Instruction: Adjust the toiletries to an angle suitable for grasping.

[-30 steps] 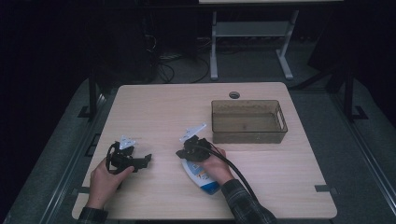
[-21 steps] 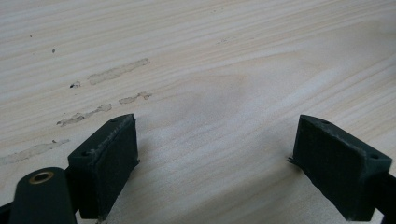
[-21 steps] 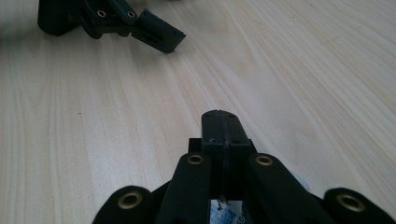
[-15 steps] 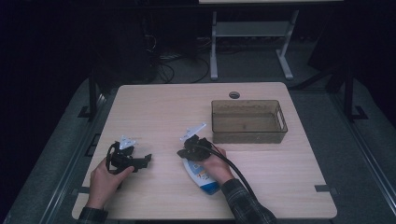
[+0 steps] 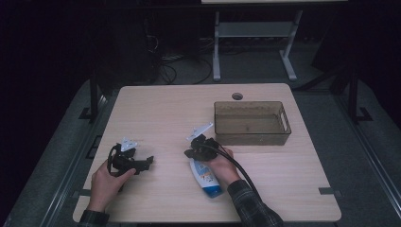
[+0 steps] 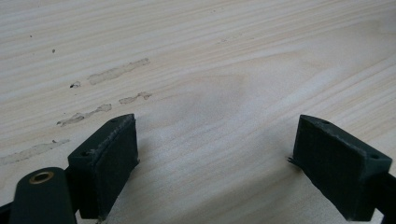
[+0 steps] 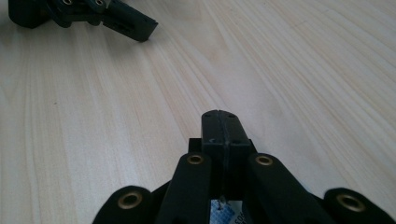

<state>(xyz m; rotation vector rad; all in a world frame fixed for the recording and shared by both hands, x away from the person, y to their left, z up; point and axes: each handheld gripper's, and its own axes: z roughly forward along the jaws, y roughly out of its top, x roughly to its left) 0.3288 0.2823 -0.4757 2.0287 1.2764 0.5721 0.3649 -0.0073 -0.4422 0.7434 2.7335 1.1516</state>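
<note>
Right gripper point(image 5: 193, 150): jaws pressed together, empty, resting over the tube point(image 5: 206, 177) lying under that hand. Open before gripping the tube. Left gripper point(image 5: 145, 162): jaws wide, empty. The bin point(image 5: 283, 124) lies beyond.

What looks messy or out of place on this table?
Pale smears streak the table ahead of the left hand-held gripper, like dried residue. A white and blue bottle lies on its side under the right hand-held gripper. The brown bin sits square.
</note>
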